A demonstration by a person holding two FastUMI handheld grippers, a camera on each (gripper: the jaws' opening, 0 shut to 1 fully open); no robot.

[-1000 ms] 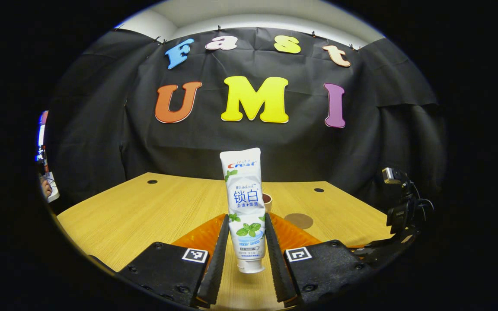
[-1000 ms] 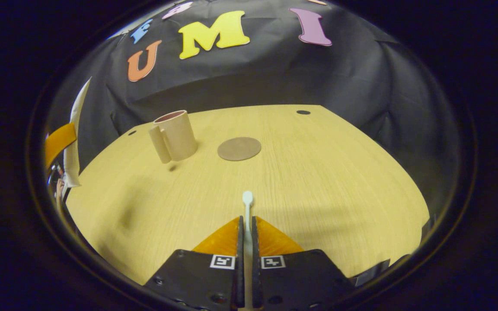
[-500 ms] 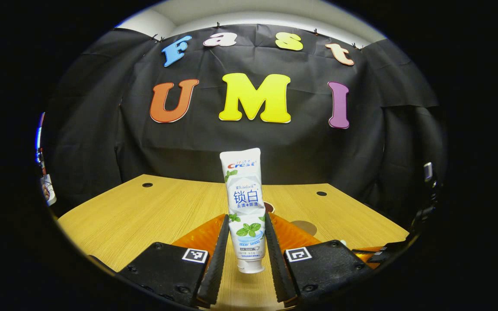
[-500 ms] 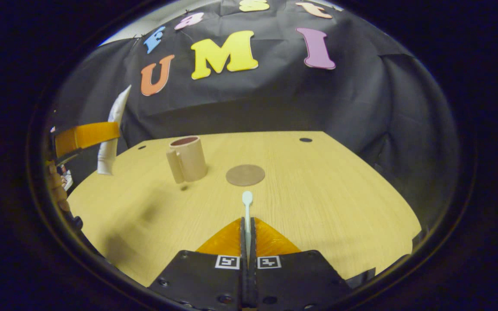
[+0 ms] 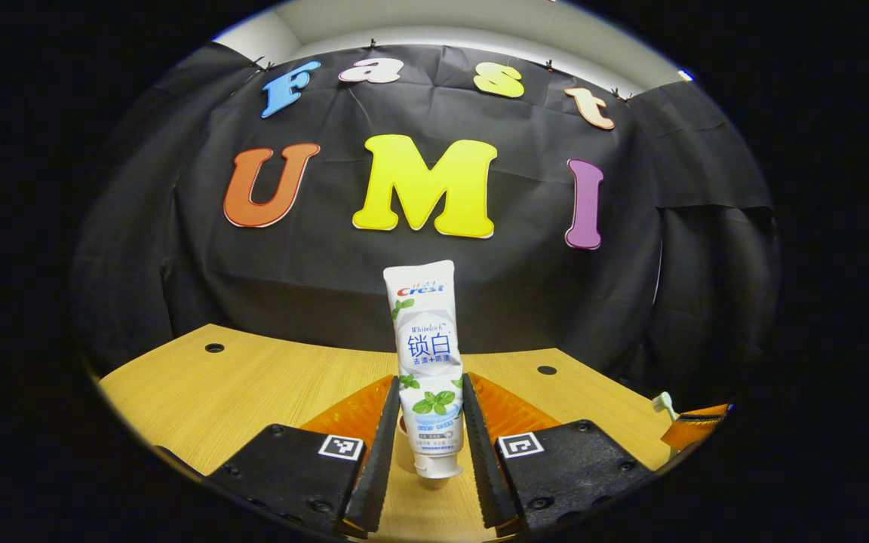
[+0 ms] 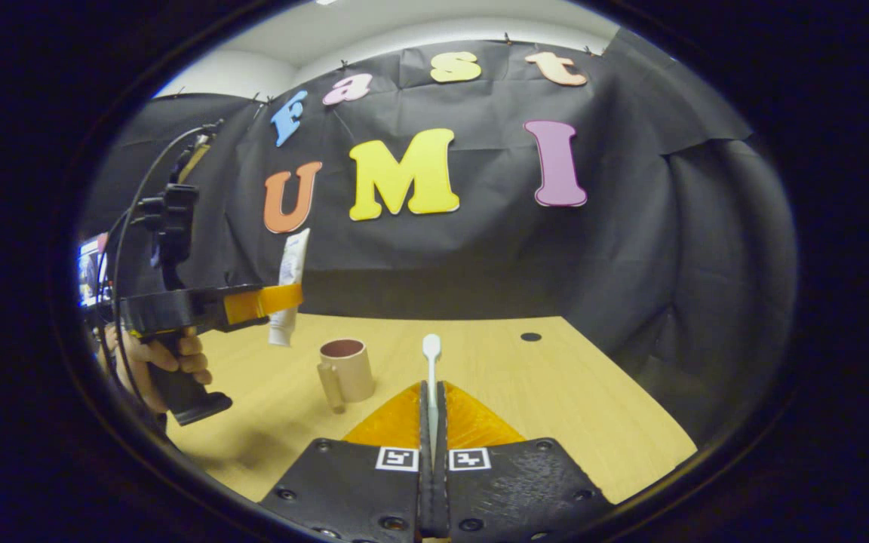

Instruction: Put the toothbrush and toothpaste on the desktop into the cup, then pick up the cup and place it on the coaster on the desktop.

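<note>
Toothpaste (image 5: 425, 369) stands upright, cap down, clamped between the fingers of your left tool (image 5: 427, 445), lifted above the table (image 5: 253, 385). Your right tool (image 6: 432, 422) is clenched on the toothbrush (image 6: 431, 377), head pointing forward. The cup (image 6: 345, 369) stands on the table, mouth up, seemingly with nothing in it, just below and beside the tube. You look to be mid-carry. Next, bring each item over the rim, tip it end-down, and release inside without knocking the cup.
</note>
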